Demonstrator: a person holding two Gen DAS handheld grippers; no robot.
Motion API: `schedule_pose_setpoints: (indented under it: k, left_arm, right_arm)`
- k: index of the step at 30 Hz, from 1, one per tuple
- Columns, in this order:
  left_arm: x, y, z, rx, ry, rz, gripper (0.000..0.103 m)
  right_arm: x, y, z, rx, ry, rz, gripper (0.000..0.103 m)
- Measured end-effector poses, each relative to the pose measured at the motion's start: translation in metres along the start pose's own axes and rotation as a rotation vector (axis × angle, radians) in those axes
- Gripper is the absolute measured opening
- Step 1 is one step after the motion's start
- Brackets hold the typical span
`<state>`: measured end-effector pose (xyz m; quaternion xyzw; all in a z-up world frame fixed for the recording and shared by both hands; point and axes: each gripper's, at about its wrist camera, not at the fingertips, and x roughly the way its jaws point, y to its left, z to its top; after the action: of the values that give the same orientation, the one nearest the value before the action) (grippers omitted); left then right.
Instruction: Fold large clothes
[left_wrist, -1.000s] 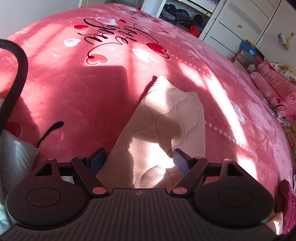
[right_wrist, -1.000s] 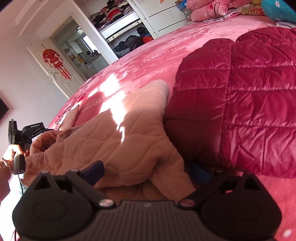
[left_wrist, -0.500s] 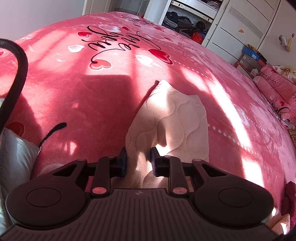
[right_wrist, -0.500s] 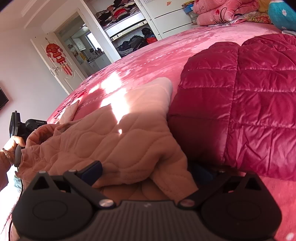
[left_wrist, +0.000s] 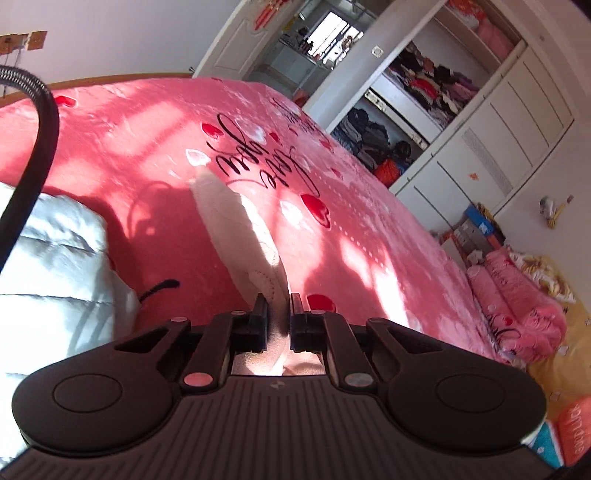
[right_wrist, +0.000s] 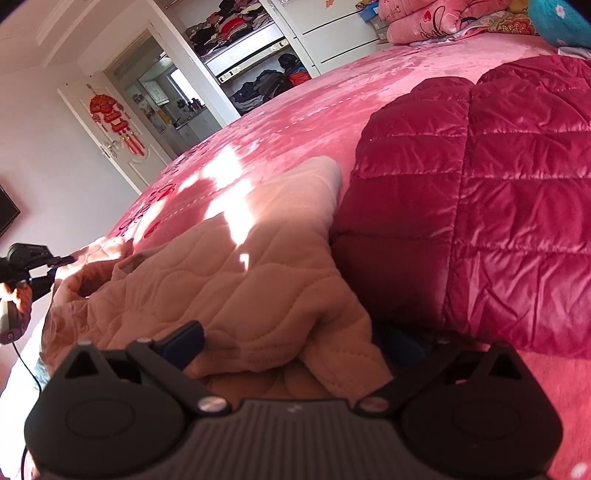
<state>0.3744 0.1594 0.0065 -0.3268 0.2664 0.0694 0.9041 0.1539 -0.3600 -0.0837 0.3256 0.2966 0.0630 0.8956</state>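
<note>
A peach quilted jacket (right_wrist: 236, 280) lies on the pink bed blanket (right_wrist: 295, 122). My left gripper (left_wrist: 276, 310) is shut on the jacket's sleeve (left_wrist: 240, 229) and holds it lifted, the sleeve stretching away toward the blanket. That gripper also shows at the far left of the right wrist view (right_wrist: 33, 266). My right gripper (right_wrist: 291, 339) is open, its jaws spread around the jacket's near hem; the right finger is mostly hidden under cloth.
A dark red puffer jacket (right_wrist: 480, 192) lies right beside the peach jacket. A white puffer garment (left_wrist: 48, 280) lies at the left. An open wardrobe (left_wrist: 413, 110) and rolled pink bedding (left_wrist: 517, 314) stand beyond the bed's edge.
My left gripper closed on the sleeve and has lifted and tilted up with it. The right gripper stayed open and moved very little.
</note>
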Motion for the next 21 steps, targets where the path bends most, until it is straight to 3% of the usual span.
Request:
schedule_pose_setpoints:
  k: [9, 14, 21]
  left_arm:
    - [-0.108, 0.043, 0.007, -0.078, -0.134, 0.002, 0.008]
    - [-0.146, 0.077, -0.017, -0.135, -0.171, 0.058, 0.008]
    - [-0.177, 0.126, -0.066, -0.212, -0.135, 0.116, 0.011]
  right_arm:
    - [-0.008, 0.000, 0.006, 0.046, -0.025, 0.023, 0.102]
    - [-0.012, 0.006, 0.010, 0.030, -0.036, 0.044, 0.102]
    - [-0.012, 0.013, 0.014, 0.005, -0.049, 0.049, 0.102]
